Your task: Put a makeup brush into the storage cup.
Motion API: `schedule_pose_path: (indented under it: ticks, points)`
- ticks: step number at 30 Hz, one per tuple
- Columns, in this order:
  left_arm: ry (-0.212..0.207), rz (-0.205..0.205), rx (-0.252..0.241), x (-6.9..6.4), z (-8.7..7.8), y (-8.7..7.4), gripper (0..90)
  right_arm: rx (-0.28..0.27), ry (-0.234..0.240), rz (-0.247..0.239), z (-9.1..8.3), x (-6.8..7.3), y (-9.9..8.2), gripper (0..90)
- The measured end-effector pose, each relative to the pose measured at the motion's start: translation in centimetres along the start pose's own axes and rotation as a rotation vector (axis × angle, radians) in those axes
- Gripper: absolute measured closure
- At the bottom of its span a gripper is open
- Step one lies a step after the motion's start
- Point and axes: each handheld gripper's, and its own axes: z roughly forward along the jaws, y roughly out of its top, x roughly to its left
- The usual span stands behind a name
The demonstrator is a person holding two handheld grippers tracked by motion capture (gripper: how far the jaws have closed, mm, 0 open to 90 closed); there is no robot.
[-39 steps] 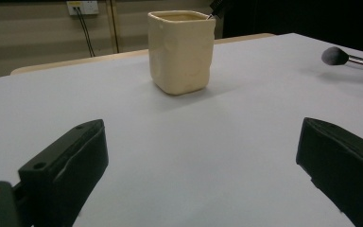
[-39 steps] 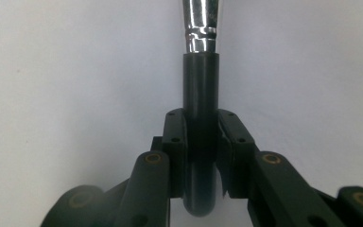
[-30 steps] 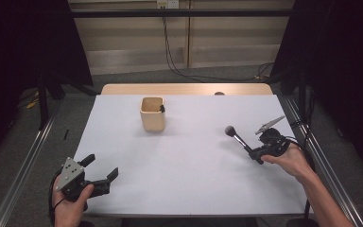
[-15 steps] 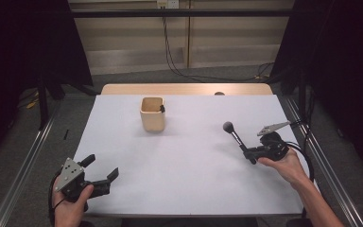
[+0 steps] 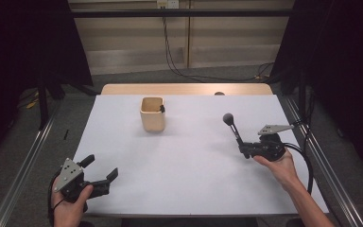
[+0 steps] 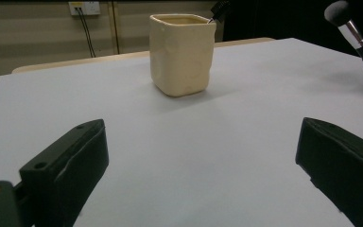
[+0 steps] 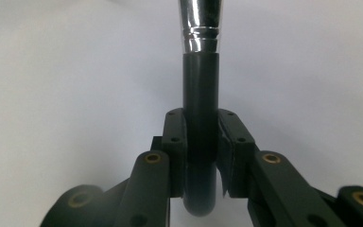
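Black handle of the makeup brush (image 5: 235, 132) sits clamped in my right hand-held gripper (image 5: 244, 150); in the right gripper view the jaws are pressed tight on both sides of the handle, below the chrome ferrule (image 7: 199, 23).

Change over the last second: the right hand (image 5: 276, 163) has drawn slightly inward from the desk's right edge and lifted, and the brush has tipped more upright, its dark head (image 5: 228, 118) now pointing up and toward the far side. Left side unchanged.

Reading: brush is picked up and in transit. The likely target is the cream cup (image 5: 152, 114), standing well apart to the left on the far half of the white desk (image 5: 189, 179), with another small dark tool (image 5: 162, 109) already leaning at its rim. Most of the carry remains.

Pose: right forearm enters from the lower right, hand behind the gripper, wrist low, brush raised off the desk. Left hand-held gripper (image 5: 99, 172) rests at the near left corner, jaws wide apart and holding nothing, facing the cup (image 6: 183, 52).
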Motion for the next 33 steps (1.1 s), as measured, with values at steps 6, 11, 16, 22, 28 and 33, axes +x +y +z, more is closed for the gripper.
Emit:
schedule_pose_path:
  ticks: [6,11,16,22,28,33]
  points:
    - [-0.002,-0.001,-0.001,0.0,0.0,0.0,3.2,-0.088,0.005,0.005,-0.4,0.0,-0.4,75.6]
    - [-0.005,0.004,0.001,-0.1,-0.1,0.0,3.2,-0.161,-0.006,0.014,-0.9,0.0,-0.6,75.6]
    - [-0.004,-0.001,-0.005,-0.1,-0.1,0.1,3.2,-0.209,-0.017,0.017,-1.2,0.2,-1.0,75.6]
    - [-0.006,0.0,-0.002,-0.2,0.0,0.1,3.2,-0.264,-0.008,0.019,-1.8,0.4,-1.0,75.6]
    - [-0.012,0.002,-0.003,-0.3,0.0,0.1,3.2,-0.275,0.014,0.0,-1.7,1.3,-0.9,75.6]
    - [-0.011,-0.001,-0.003,-0.3,0.0,0.1,3.1,-0.294,0.036,-0.001,-1.7,2.0,-0.7,75.5]
